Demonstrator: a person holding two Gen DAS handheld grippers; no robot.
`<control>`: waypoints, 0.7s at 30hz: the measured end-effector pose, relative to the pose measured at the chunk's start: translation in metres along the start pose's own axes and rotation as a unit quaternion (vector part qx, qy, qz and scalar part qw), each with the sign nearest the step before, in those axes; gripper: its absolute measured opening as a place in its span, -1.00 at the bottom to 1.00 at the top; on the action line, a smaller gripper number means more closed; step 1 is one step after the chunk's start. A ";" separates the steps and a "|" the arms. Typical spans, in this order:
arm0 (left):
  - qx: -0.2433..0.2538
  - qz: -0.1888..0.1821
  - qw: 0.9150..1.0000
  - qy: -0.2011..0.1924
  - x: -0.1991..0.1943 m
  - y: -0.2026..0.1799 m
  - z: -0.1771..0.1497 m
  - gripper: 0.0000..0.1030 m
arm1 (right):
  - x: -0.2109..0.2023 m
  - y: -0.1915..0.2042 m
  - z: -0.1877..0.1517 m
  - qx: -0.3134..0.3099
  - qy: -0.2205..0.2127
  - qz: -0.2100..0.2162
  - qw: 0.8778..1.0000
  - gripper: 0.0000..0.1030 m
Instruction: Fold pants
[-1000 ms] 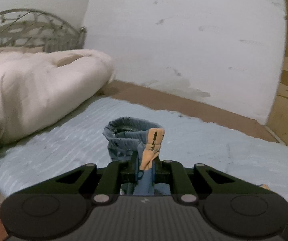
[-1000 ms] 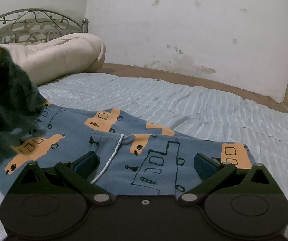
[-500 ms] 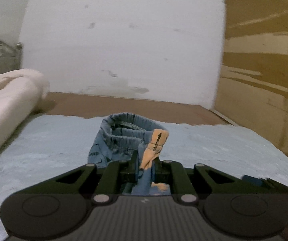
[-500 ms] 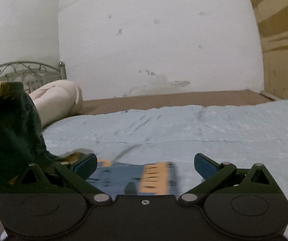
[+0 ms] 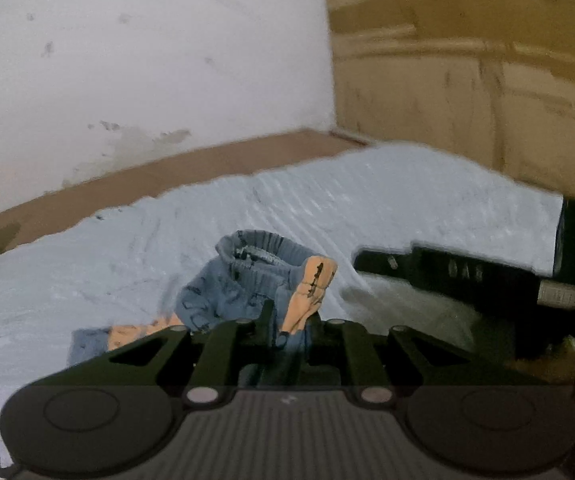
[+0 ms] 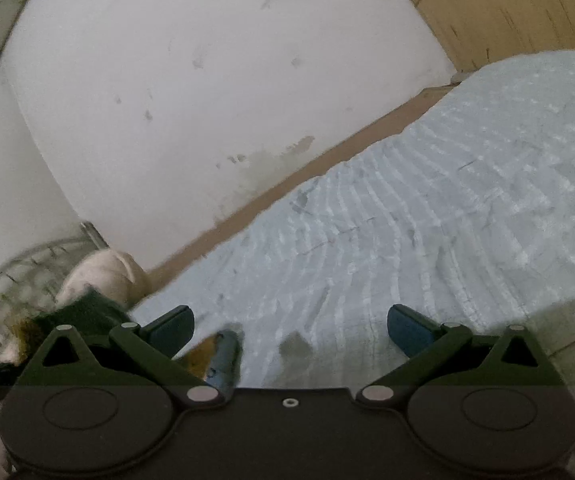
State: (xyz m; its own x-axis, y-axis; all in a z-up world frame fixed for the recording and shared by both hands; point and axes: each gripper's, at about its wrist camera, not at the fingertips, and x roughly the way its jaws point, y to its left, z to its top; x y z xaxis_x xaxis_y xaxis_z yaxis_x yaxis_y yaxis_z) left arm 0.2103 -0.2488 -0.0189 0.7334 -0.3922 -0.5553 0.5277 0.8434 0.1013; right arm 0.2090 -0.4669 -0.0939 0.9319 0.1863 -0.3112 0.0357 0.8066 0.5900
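The pants are blue with orange and black prints. My left gripper is shut on a bunched fold of them, near an elastic cuff, and holds it above the light blue bedsheet. A strip of the pants lies on the sheet at lower left of the left wrist view. My right gripper is open and empty, tilted over the sheet. A small blurred bit of the pants shows by its left finger. The right gripper also shows at the right of the left wrist view.
A cream duvet and a metal bed frame lie at the far left. A white wall runs behind the bed, with a brown ledge at its foot. A wooden panel stands at the right.
My left gripper has swung right with the pants still in it. My right gripper has lifted off the pants and tilted, so most of the pants have left its view.
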 end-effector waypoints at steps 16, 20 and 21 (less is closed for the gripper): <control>-0.137 0.045 0.990 -0.007 -0.045 0.071 -0.012 0.87 | -0.003 -0.011 0.004 0.018 -0.013 0.041 0.999 0.99; -0.185 0.098 0.978 -0.006 -0.064 0.108 -0.017 0.99 | 0.002 -0.008 0.005 0.013 -0.007 0.033 0.999 0.99; -0.194 0.113 0.974 0.000 -0.067 0.116 -0.022 0.99 | 0.004 -0.007 0.005 0.010 -0.005 0.030 0.999 0.99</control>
State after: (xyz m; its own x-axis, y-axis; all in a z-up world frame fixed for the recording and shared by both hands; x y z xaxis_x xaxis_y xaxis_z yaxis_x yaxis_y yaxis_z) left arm 0.2134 -0.1164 0.0117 0.8122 -0.1802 -0.5549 0.1509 0.9836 -0.0985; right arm 0.2139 -0.4746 -0.0958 0.9364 0.2274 -0.2671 -0.0124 0.7825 0.6226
